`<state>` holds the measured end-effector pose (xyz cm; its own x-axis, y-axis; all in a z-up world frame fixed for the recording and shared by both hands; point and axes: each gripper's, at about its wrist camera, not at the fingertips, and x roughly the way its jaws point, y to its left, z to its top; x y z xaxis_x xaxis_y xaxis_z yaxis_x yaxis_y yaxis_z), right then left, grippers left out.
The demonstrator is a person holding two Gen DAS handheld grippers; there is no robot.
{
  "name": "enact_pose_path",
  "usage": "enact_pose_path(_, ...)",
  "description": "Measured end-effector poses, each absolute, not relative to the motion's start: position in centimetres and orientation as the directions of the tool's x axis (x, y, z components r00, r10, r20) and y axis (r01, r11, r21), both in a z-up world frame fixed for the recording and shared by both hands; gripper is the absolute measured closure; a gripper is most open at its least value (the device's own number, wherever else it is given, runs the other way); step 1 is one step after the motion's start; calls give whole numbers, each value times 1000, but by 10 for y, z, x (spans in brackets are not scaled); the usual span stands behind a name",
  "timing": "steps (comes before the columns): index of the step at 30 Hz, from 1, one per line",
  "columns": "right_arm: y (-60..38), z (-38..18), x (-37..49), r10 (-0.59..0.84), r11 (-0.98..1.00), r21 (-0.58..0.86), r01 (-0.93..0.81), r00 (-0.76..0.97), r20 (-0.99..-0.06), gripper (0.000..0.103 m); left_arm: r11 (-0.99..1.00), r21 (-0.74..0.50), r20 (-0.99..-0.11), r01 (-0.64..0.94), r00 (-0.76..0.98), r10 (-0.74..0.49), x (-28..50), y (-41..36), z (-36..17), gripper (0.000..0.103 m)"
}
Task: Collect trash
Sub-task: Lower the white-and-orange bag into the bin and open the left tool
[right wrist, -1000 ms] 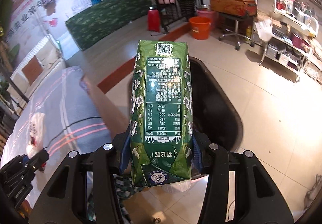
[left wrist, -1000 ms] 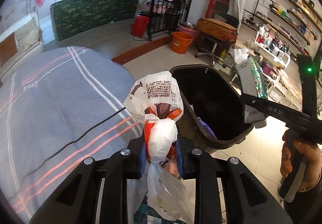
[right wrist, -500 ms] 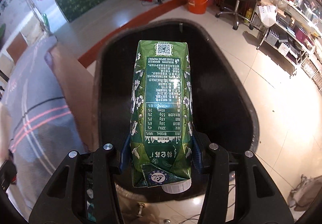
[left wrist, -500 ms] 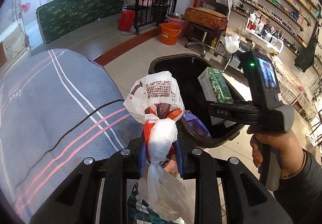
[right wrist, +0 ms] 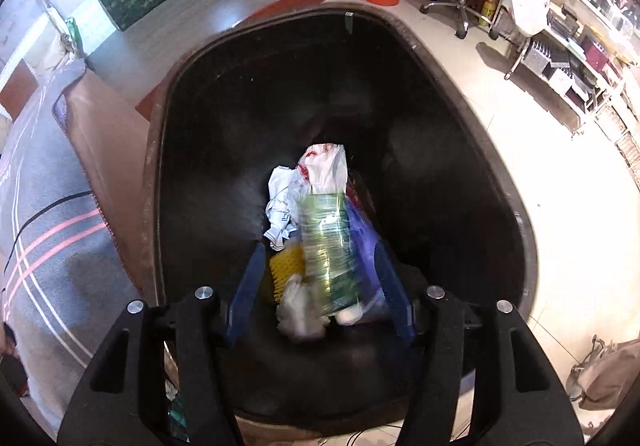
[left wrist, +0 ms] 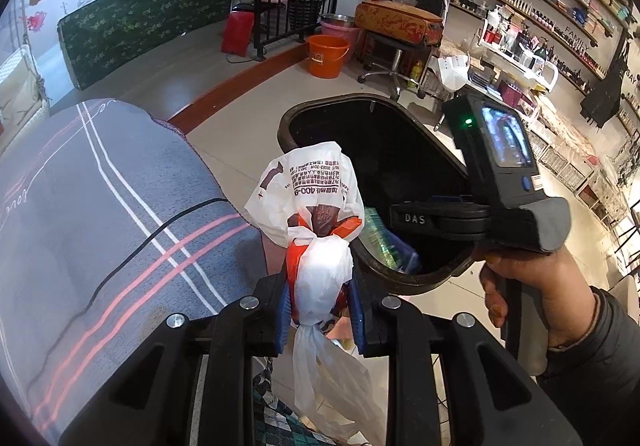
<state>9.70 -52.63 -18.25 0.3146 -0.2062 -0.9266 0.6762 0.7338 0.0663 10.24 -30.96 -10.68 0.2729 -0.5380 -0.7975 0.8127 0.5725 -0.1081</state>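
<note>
My left gripper (left wrist: 320, 320) is shut on a knotted white and orange plastic bag (left wrist: 316, 221), held just left of a black trash bin (left wrist: 372, 107). My right gripper (right wrist: 318, 282) is open over the bin (right wrist: 400, 25). The green carton (right wrist: 328, 242) is blurred, falling free between the open jaws onto crumpled paper, a purple bag and a yellow item at the bin's bottom. In the left wrist view the right gripper's body (left wrist: 496, 197) hangs over the bin's near rim, and the carton (left wrist: 380, 242) shows inside.
A grey striped blanket (left wrist: 100, 205) covers a bed left of the bin. An orange bucket (left wrist: 326, 55), a stool with a red cushion (left wrist: 400, 21) and shelves (left wrist: 540, 45) stand beyond on the tiled floor. A tan bag (right wrist: 608, 378) lies at the right.
My right gripper has opened and let go of the green carton, which is dropping into the bin. My left gripper has moved closer to the bin, still holding the bag.
</note>
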Motion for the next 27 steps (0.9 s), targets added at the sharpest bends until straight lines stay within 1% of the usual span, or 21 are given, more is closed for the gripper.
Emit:
enact_pose_path(7, -517, -147, 64, -263, 708, 98, 699, 390, -882, 44, 550, -99, -803, 830, 260, -536, 101, -332, -106, 79)
enact_pose_path(10, -517, -130, 45, -300, 684, 114, 720, 421, -856, 34, 532, -100, -807, 841, 244, -537, 100, -346, -107, 79)
enact_pose_path(12, -518, -121, 32, -307, 673, 136, 727, 442, -843, 33, 519, -103, -812, 848, 229, -536, 99, -354, -109, 79)
enact_pose_path(19, -523, -99, -6, -384, 621, 131, 773, 445, -809, 32, 475, -89, -832, 875, 196, -518, 92, -391, -118, 79)
enact_pose_path(22, -526, -94, -21, -402, 595, 138, 792, 441, -802, 26, 464, -81, -843, 882, 188, -503, 91, -402, -123, 79)
enact_pose_path(27, -530, -92, -38, -423, 567, 133, 813, 426, -800, 25, 441, -65, -861, 895, 173, -479, 89, -419, -132, 79)
